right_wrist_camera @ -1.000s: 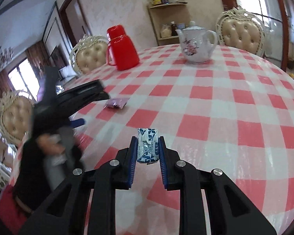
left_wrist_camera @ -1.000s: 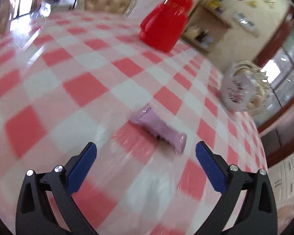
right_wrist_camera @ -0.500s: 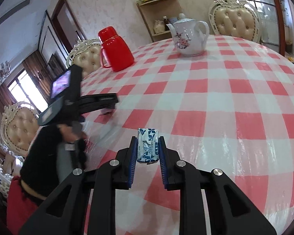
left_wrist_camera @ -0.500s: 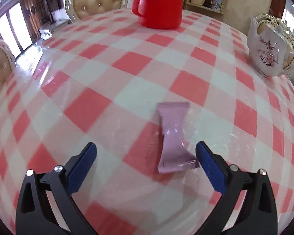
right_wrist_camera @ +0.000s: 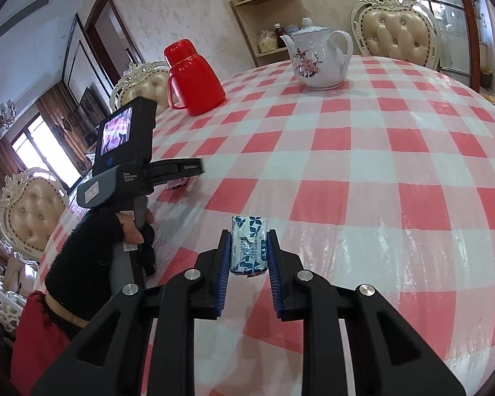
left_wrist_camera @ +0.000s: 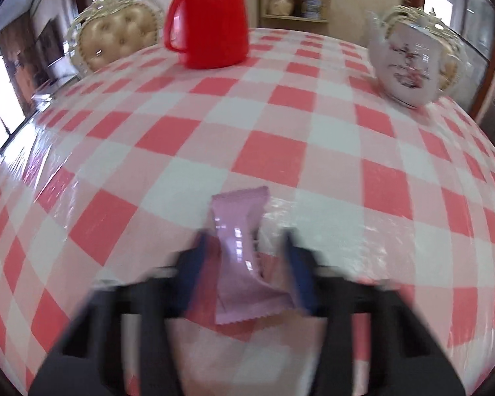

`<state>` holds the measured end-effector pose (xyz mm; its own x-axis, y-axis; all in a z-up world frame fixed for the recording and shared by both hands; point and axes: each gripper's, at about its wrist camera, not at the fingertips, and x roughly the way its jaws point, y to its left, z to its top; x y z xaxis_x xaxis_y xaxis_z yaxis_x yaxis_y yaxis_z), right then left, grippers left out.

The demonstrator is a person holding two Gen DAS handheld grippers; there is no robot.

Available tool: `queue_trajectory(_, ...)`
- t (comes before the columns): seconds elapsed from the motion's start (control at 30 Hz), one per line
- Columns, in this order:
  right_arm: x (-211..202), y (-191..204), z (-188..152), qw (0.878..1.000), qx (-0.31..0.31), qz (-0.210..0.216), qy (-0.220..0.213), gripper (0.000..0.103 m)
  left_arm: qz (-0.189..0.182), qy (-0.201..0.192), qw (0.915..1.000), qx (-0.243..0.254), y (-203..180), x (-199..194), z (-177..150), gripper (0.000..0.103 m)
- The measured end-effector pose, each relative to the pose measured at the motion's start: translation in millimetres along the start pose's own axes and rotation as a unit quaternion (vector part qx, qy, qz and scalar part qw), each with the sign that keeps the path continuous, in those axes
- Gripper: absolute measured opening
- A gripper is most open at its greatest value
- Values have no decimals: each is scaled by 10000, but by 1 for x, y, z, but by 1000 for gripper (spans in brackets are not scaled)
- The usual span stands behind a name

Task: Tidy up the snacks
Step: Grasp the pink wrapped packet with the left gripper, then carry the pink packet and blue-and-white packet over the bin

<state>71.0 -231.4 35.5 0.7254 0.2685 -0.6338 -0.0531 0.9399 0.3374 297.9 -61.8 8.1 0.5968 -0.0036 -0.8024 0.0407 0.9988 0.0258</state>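
A pink snack wrapper (left_wrist_camera: 239, 247) lies lengthwise on the red-and-white checked tablecloth (left_wrist_camera: 274, 158). My left gripper (left_wrist_camera: 247, 264) straddles it, and its blurred jaws are closing with the wrapper between them; a gap still shows beside the wrapper's narrow waist. In the right wrist view, my left gripper (right_wrist_camera: 194, 168) is held by a hand in a black sleeve (right_wrist_camera: 82, 250), low over the table's left side. My right gripper (right_wrist_camera: 249, 250) is shut on a small blue-and-white snack packet (right_wrist_camera: 249, 231) just above the cloth.
A red jug (left_wrist_camera: 211, 23) (right_wrist_camera: 194, 79) stands at the far side of the table, with a white flowered teapot (left_wrist_camera: 409, 66) (right_wrist_camera: 316, 59) to its right. Padded chairs (right_wrist_camera: 399, 36) ring the round table. A corner shelf (right_wrist_camera: 267, 26) stands behind.
My left gripper has rolled and moved over the pink wrapper, which now lies lengthwise between the jaws. Those jaws have come in from wide apart. My right gripper holds still on its packet.
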Motion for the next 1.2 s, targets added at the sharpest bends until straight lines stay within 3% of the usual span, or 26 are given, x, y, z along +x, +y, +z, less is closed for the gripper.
queue_trajectory(0.07, 2, 0, 0, 10000, -31, -33, 3, 22, -200, 18, 9998, 24, -2, -2, -3, 21)
queue_trajectory(0.17, 7, -1, -1, 9999, -73, -115, 13, 22, -152, -80, 9996, 238, -10, -10, -12, 21)
queue_trajectory(0.27, 11, -5, -2, 9998, -73, -205, 4, 22, -343, -160, 9991, 167, -14, -20, -19, 21)
queue_trajectory(0.43, 15, -20, 1, 9995, 124, -296, -8, 22, -388, -533, 9977, 170, -17, -57, -45, 21)
queue_trajectory(0.67, 14, -19, -1, 9994, 0, -344, -55, 22, -434, -642, 9970, -52, 10, -93, -95, 21)
queue_trajectory(0.77, 11, -15, -3, 9998, 74, -161, -93, 22, -552, -706, 9957, -231, 28, -115, -119, 21)
queue_trajectory(0.93, -2, 9, -12, 9997, -28, -29, -253, 22, -659, -1006, 9923, -310, 44, -151, -146, 21)
queue_trajectory(1.2, -30, 55, -41, 9981, -453, 89, -417, 22, -679, -1033, 9915, -409, 57, -173, -172, 21)
